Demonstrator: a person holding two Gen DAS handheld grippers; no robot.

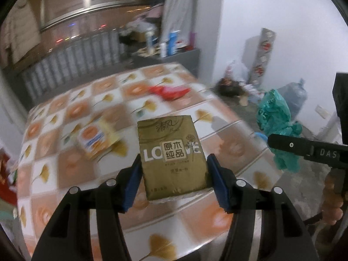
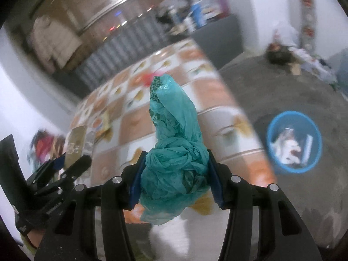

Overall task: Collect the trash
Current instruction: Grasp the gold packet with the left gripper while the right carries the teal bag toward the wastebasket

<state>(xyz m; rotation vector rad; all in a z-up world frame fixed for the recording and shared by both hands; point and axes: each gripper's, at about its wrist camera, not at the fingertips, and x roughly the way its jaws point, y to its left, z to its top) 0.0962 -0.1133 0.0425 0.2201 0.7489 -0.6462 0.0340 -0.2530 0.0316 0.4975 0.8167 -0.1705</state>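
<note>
Left gripper [image 1: 174,171] clamping tissue pack [image 1: 173,154], right gripper [image 2: 175,177] clamping green bag [image 2: 174,152]; bin [image 2: 294,141] part-filled, red wrapper [image 1: 169,92] and orange packet [image 1: 95,140] left on table [image 1: 217,134].

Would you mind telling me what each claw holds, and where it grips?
Left claw: gold tissue pack, gripped by its side edges near the lower end. Right claw: crumpled green bag, at its bunched lower part.

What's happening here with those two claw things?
A person is clearing rubbish off a table using a handheld claw in each hand. The left claw grips a gold tissue packet; the right claw grips a crumpled green plastic bag. A blue bin sits on the floor nearby, already holding trash.
</note>
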